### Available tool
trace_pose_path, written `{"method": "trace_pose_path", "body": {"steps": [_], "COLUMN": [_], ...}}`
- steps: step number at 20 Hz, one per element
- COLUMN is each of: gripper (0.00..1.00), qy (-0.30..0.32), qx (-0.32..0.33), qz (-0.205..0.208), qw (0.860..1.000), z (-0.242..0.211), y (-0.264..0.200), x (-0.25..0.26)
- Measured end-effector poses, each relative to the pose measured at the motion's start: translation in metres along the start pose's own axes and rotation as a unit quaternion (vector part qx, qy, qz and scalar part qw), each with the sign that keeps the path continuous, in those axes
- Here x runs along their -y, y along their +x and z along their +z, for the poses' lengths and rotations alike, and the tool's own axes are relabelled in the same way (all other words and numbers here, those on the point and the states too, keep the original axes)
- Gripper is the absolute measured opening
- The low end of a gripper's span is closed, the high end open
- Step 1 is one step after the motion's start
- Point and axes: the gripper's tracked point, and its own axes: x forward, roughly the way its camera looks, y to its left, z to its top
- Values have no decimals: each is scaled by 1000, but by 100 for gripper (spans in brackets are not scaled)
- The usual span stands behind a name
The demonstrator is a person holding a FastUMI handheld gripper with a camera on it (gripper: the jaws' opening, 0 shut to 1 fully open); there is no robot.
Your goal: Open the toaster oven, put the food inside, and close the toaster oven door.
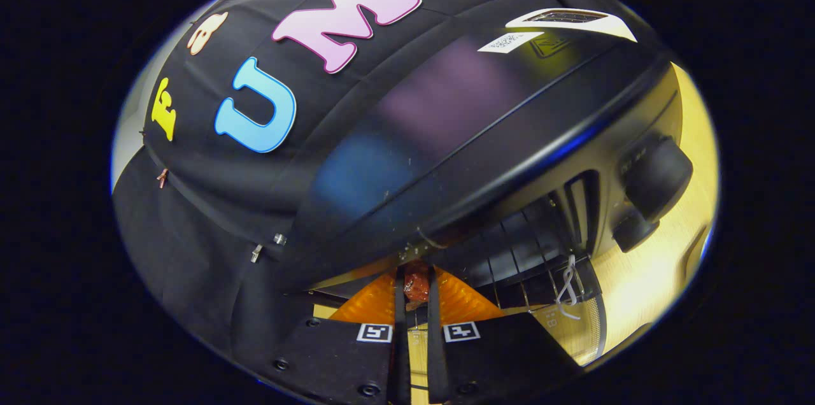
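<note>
Surface: pale wood table [643, 277]; black cloth wall [210, 227] behind.
Oven [484, 137]: black, glossy top, two knobs [656, 176] at its side, wire rack [522, 246] inside.
Food [417, 287]: reddish-brown piece, clamped between the gripper [417, 293] fingers, at the oven's opening.
Labels: white sticker [509, 42] on top, unreadable.
</note>
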Motion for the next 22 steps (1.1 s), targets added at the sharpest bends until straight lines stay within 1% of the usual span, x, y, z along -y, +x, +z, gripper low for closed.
{"method": "trace_pose_path", "body": {"steps": [1, 3, 4, 5, 6, 9, 11, 13, 16, 17, 18, 19, 22], "gripper": [16, 21, 23, 27, 31, 35, 45, 46, 62, 70, 74, 83, 97], "qy": [-10, -20, -32, -38, -39, -47, -45, -45, -56, -61, -67, -74, -100], "qx": [1, 3, 5, 7, 6, 13, 19, 21, 20, 18, 17, 18, 26], "qz": [-13, -23, -43, -55, -60, -75, -76, -82, -90, -93, -97, -100, -120], "qw": [1000, 1000, 999, 998, 997, 996, 996, 995, 994, 994, 993, 992, 987], "z": [1, 1, 3, 5, 5, 13, 19, 23, 22, 21, 20, 19, 15], "y": [1, 1, -1, -2, -5, -13, -18, -22, -31, -34, -38, -43, -62], "x": [4, 7, 16, 23, 26, 34, 35, 38, 41, 43, 44, 44, 44]}}
